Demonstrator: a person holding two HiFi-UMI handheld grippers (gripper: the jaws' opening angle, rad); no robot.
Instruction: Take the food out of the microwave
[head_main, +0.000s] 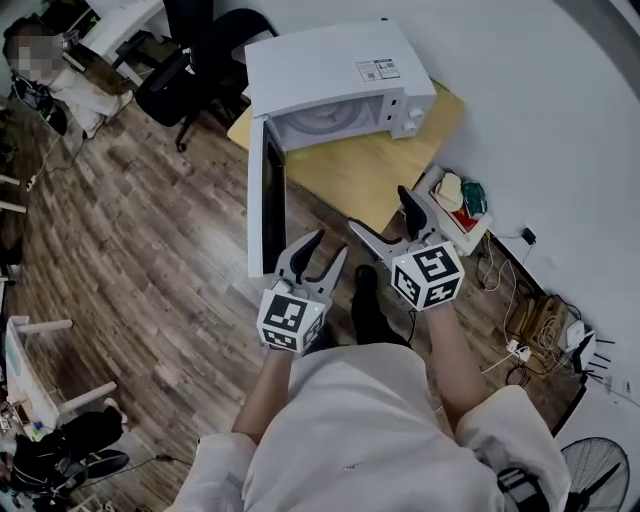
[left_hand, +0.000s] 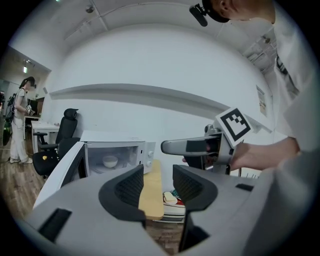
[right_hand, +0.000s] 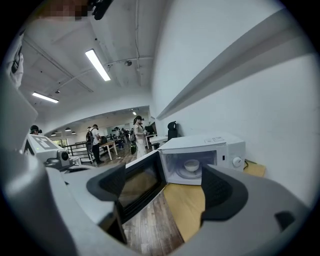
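A white microwave (head_main: 335, 70) stands on a wooden table (head_main: 370, 170) against the wall, its door (head_main: 268, 200) swung wide open toward me. Inside, a white bowl (right_hand: 191, 165) rests on the turntable; the same bowl (left_hand: 110, 161) shows small in the left gripper view. Both grippers hover in front of the table, well short of the microwave. My left gripper (head_main: 330, 245) is open and empty, beside the door's lower edge. My right gripper (head_main: 380, 210) is open wider, also empty, over the table's near corner.
A black office chair (head_main: 190, 70) stands left of the microwave. A low box of colourful items (head_main: 460, 200) and a tangle of cables (head_main: 540, 320) lie on the floor by the wall. A fan (head_main: 600, 470) sits at bottom right. People (right_hand: 137, 132) stand far off.
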